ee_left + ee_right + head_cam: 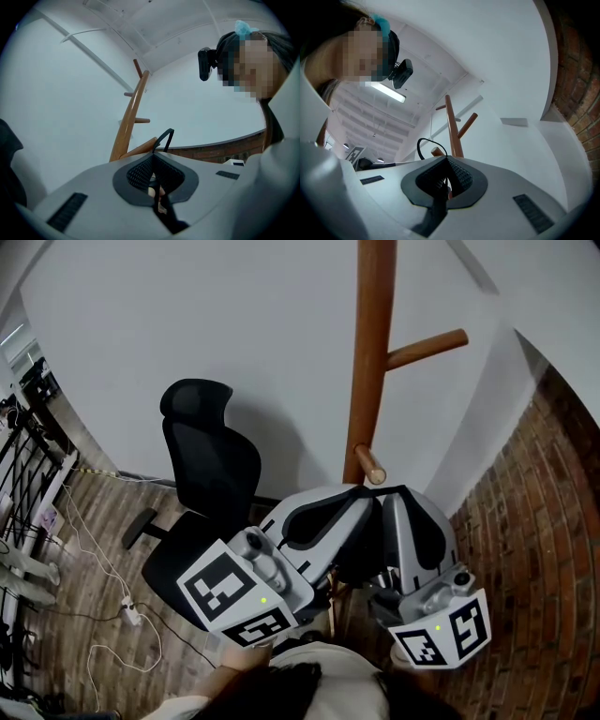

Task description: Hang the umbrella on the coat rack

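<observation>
Umbrella (172, 220) shows as a dark shape, mostly hidden between both tools. Its thin black strap loop (165, 137) pokes up, pinched by left tool (153, 164) and right tool (446, 161), just beside the coat rack (373, 352) peg (370, 465).

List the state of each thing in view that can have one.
Left gripper: fingers shut on the umbrella strap.
Right gripper: fingers shut on the same strap.
Umbrella strap: loop held up at the lowest peg; cannot tell if it is around it.
Coat rack: upright, nothing hanging on its other pegs.
Office chair: unoccupied.
</observation>
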Motion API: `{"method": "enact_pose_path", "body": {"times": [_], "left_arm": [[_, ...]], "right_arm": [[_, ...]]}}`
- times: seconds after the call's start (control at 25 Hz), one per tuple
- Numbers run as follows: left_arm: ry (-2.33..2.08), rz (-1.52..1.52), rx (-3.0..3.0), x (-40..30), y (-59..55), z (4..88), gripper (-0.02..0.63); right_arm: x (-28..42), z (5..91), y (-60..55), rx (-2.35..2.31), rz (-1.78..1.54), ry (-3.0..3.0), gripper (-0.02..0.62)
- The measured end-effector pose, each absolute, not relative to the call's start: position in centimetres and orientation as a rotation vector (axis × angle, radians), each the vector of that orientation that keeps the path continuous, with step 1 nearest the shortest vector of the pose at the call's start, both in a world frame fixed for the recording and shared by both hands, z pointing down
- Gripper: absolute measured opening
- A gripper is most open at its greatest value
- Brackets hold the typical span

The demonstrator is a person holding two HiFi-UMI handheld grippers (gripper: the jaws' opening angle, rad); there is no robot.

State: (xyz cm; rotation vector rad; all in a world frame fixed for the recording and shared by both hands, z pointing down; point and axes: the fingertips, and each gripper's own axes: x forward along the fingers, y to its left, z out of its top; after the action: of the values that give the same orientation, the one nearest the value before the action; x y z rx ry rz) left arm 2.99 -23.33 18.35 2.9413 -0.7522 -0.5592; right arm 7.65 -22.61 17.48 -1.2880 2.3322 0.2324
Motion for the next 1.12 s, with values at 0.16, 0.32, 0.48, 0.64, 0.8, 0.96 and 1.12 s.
{"method": "enact_pose_path", "body": {"times": [0.16,0.32,0.48,0.64,0.8,0.96,1.12], "left_arm": [[-0.751,-0.557,2.942,3.0,-23.7,18.0,0.011],[-0.759,-0.549,2.935,3.0,-23.9,17.8,0.011],[-0.761,-0.54,2.915,2.8,-24.4,18.0,0.011],[-0.761,-0.534,2.905,2.9,-24.6,18.0,0.011],[-0.76,-0.524,2.891,3.0,-25.1,18.2,0.011],[-0.759,-0.505,2.873,3.1,-25.4,18.6,0.011],[-0.757,-0.495,2.863,3.2,-25.7,19.0,0.011]], "right_arm": [[7.6,17.1,-22.9,-1.288,0.24,2.33,0.034],[7.6,16.9,-23.2,-1.288,0.241,2.333,0.034],[7.5,17.0,-23.6,-1.293,0.236,2.34,0.034],[7.5,17.1,-23.7,-1.29,0.229,2.341,0.034],[7.6,17.3,-24.1,-1.294,0.22,2.341,0.034],[7.7,17.8,-24.6,-1.304,0.183,2.344,0.034],[7.8,18.1,-24.8,-1.305,0.165,2.343,0.034]]}}
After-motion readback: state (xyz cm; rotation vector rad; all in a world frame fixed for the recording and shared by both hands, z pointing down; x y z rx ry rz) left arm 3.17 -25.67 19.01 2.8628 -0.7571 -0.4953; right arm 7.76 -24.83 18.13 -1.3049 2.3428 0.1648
